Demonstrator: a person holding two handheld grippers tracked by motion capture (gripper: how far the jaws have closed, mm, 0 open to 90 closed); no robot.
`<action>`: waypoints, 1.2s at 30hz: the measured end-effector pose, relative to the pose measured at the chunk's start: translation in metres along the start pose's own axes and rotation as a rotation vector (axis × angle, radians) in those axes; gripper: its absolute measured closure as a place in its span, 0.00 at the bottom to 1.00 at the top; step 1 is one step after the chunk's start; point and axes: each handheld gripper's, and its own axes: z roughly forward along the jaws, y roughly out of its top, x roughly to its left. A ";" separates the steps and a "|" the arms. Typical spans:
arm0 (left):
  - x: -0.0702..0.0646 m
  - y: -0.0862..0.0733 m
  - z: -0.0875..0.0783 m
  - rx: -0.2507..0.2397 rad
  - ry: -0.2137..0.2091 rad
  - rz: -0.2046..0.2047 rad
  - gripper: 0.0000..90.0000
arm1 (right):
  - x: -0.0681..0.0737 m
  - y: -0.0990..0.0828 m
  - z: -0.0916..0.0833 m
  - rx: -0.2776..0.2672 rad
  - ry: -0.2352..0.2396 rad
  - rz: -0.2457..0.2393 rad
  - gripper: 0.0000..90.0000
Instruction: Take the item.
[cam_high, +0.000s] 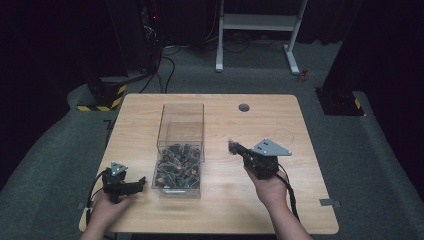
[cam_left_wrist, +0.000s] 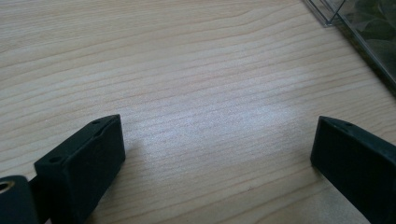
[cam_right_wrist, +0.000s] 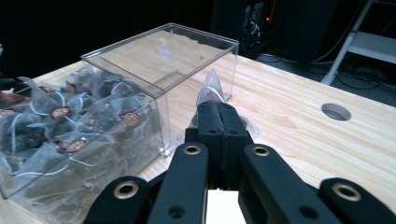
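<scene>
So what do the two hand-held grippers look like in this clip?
Both are black. The left gripper and right gripper each carry a grey three-cornered plate with small holes and trail a black cable. The right one's linkage has brass-ringed pivot holes; forearms are bare, no sleeves.

The clear box (cam_high: 181, 150) sits mid-table (cam_high: 260, 210), tea bags (cam_high: 177, 167) inside it, a cable hole (cam_high: 244, 107) behind right.

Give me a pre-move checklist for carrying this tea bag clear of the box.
1. Right claw shut on the tea bag: ok.
2. Bag lifted clear of the box wall: ok, it is outside, beside the box.
3. Left claw open and empty over bare table: ok.
4. Left claw steadying the box: not ok, it is apart from it.
5. Bag's string or tag free of snags: cannot tell.
</scene>
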 end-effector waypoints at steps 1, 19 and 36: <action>0.000 0.000 0.000 0.000 0.000 0.002 0.04 | -0.001 0.000 0.000 0.000 -0.005 0.003 1.00; 0.000 0.000 0.000 0.000 0.000 0.001 0.04 | -0.038 -0.004 -0.015 -0.013 -0.090 0.033 1.00; 0.000 0.000 0.000 -0.001 0.000 0.000 0.04 | -0.060 -0.006 -0.018 -0.005 -0.144 0.043 1.00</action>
